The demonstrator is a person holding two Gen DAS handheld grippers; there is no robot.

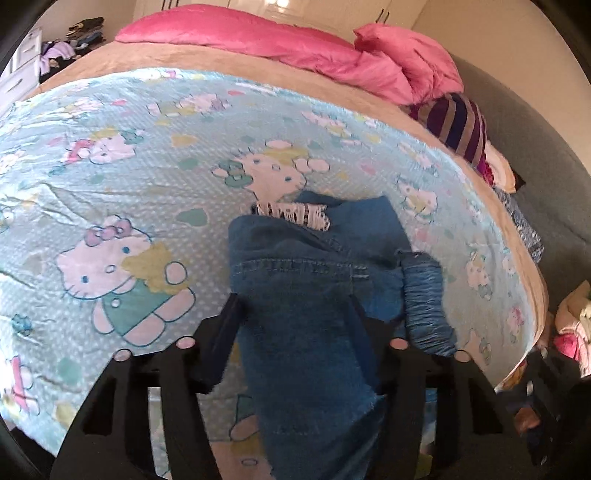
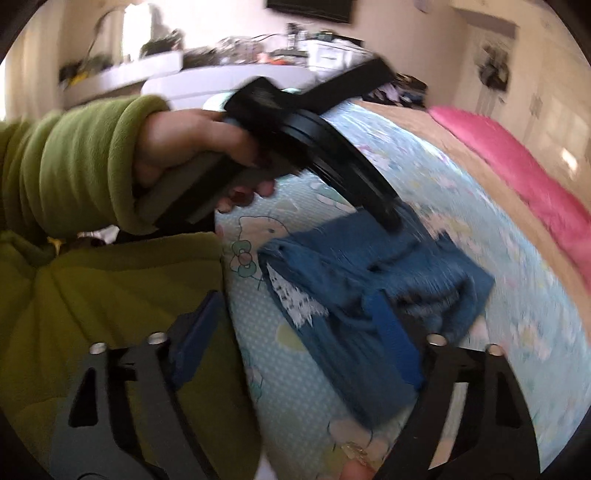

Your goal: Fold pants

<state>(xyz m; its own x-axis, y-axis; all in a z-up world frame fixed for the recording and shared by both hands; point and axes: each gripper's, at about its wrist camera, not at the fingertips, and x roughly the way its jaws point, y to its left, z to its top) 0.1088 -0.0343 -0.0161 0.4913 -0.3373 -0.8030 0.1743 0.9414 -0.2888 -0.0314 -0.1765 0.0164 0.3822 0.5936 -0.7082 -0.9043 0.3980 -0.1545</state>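
Both grippers half-open | left gripper (image 1: 291, 325) straddling pants (image 1: 306, 280), unpinched | right gripper (image 2: 295, 332) beside pants, empty | risk: bunched layers slipping, fold skewing

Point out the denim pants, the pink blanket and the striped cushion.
denim pants (image 1: 295, 295): left wrist view, on the leg fabric.
pink blanket (image 1: 236, 35): left wrist view, on its flat top.
striped cushion (image 1: 458, 125): left wrist view, on a purple stripe.

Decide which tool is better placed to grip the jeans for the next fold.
Left, probably: the jeans lie between the left tool's fingers; the right tool straddles their edge, one finger over a green garment.
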